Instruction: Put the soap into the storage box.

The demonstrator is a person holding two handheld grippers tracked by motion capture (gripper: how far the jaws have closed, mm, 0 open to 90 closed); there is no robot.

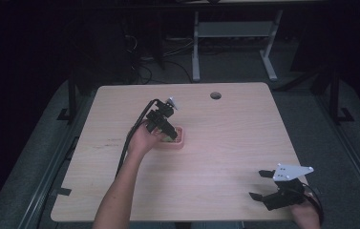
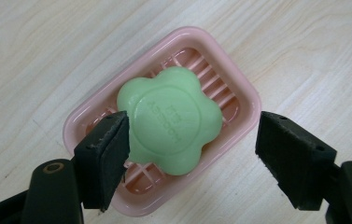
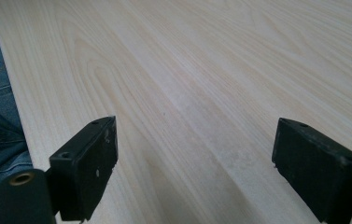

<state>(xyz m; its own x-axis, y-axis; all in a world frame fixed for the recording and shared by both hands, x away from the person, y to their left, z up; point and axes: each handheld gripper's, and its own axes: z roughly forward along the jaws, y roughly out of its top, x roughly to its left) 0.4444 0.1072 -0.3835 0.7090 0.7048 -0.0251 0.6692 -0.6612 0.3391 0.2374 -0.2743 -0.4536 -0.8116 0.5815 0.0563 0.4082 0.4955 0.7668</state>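
Soap (image 2: 171,119) sits in the pink dish (image 2: 243,93) between the left gripper's (image 2: 192,147) open jaws, so closing looks next, while the right gripper (image 3: 194,158) rests open.

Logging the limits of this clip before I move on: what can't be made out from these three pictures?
- Embossed lettering on the green soap: left gripper view, too soft to read.
- Near end of the pink soap dish: left gripper view, hidden behind one pad of the left gripper.
- Soap and dish: high view, too small, partly covered by that gripper.
- Right gripper: right gripper view, body cut off by the bottom edge.
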